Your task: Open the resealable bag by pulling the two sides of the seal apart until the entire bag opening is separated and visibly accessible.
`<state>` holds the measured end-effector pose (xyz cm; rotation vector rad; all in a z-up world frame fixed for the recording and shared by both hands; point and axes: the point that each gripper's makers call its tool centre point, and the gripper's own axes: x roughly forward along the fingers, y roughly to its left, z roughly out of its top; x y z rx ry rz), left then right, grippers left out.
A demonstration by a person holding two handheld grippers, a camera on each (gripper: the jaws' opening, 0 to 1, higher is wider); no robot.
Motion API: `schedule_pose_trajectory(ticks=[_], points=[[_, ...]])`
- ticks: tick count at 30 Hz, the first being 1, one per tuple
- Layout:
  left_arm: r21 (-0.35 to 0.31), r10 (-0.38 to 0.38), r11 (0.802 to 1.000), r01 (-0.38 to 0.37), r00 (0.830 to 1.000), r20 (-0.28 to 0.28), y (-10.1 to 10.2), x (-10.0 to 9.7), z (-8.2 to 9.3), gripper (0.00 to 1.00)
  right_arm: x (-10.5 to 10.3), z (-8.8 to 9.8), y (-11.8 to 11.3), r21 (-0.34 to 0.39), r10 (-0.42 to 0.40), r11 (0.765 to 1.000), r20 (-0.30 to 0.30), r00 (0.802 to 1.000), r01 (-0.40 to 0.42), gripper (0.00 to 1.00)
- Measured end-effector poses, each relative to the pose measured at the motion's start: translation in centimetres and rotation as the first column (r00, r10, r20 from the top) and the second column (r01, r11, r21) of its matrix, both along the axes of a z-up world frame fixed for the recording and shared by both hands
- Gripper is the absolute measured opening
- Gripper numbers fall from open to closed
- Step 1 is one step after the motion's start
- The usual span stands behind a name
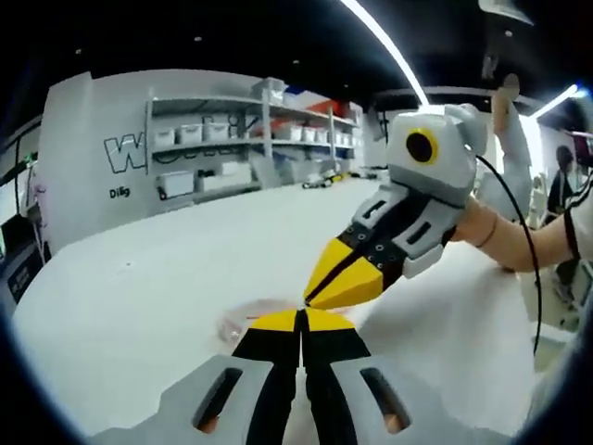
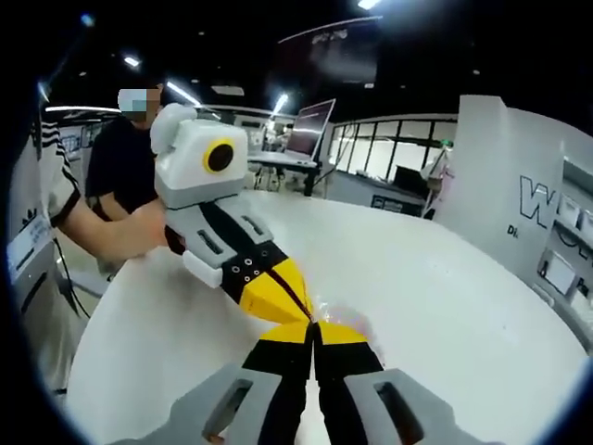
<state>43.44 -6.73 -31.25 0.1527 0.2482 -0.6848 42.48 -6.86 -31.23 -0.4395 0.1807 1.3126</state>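
The clear, thin plastic resealable bag [image 1: 248,320] lies on the white round table [image 1: 139,278], and I see only a faint, glossy patch of it poking out behind my yellow jaw tips; in the right gripper view the same see-through film [image 2: 347,320] shows just past the tips. Its seal edge I cannot make out, since the jaws cover it.

I read the arrangement this way: both tools meet at one spot on the bag so that each can take one side of the seal and draw it away from the other. That would explain why they come in from opposing angles, nose to nose.

My left gripper [image 1: 301,320] has its black-and-yellow jaws pressed together, tips at the bag's near edge. My right gripper [image 2: 315,329] is likewise closed down to a thin seam, and its tips touch the other tool's tips. Whether either actually pinches film between the pads, I cannot tell; the contact point is hidden.
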Motion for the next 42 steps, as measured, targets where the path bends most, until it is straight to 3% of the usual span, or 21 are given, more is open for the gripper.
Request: schedule_pose_trajectory(ticks=[18, 42], points=[[0.013, -0.012, 1.0, 0.012, 1.0, 0.011, 0.01, -0.19, 0.09, 0.0, 0.02, 0.2, 0.02, 0.013, 0.003, 1.0, -0.002, 1.0, -0.003, 0.0], [0.01, -0.016, 1.0, 0.016, 1.0, -0.024, 0.05, -0.29, -0.18, 0.0, 0.51, 0.32, 0.0, 0.007, -0.061, 0.998, 0.013, 0.998, 0.061, 0.0]])
